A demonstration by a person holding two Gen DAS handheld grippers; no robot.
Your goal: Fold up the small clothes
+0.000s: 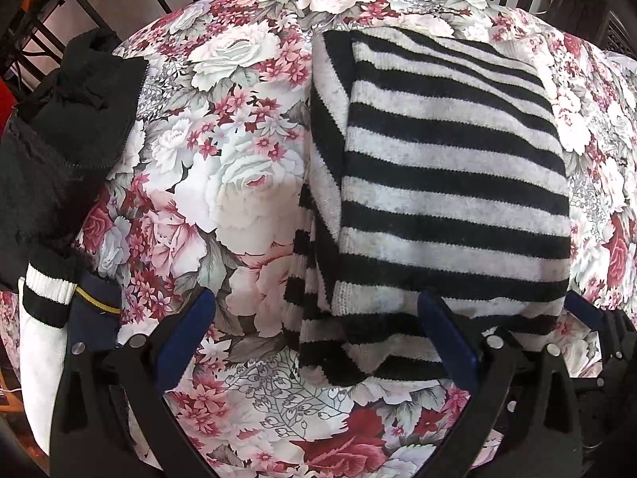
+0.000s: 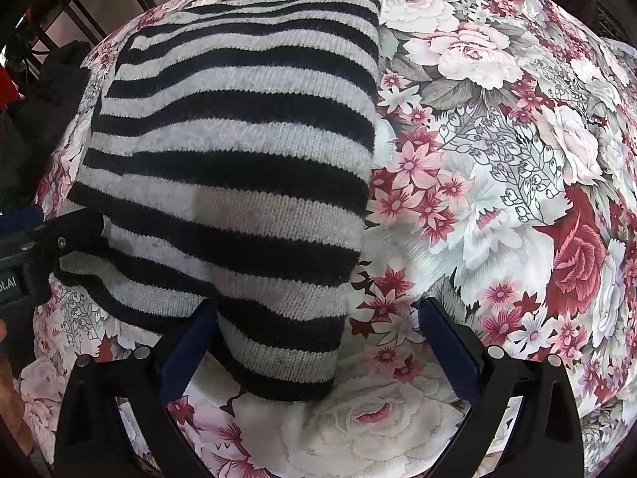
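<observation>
In the left wrist view the left claw (image 1: 318,338) stands with its blue-padded fingers (image 1: 187,334) wide apart, gripping nothing; the near left corner of the sweater (image 1: 450,183) lies between them, low in the frame, and the right finger overlaps its bottom hem; past that finger, at lower right, a bit of the right claw (image 1: 589,318) shows at the sweater's near right corner. In the right wrist view the right claw (image 2: 318,338) is likewise spread and empty; the sweater's (image 2: 239,159) near right corner sits between its fingers (image 2: 187,342), hard against the left one; the left claw (image 2: 59,239) shows at mid left, at the sweater's edge.

The sweater, black and grey-white striped, lies folded into a rough rectangle, filling centre right in the left view and centre left in the right view; a striped flap shows along its left side.

Under it a floral sheet (image 1: 223,183) in pink, red and white covers the whole surface; dark metal bars (image 1: 47,20) and a pale wall stand at upper left.

At the left edge of the left view lies a black garment (image 1: 67,127) and, below it, a white one with black-striped ribbing (image 1: 43,318); neither touches the sweater.
</observation>
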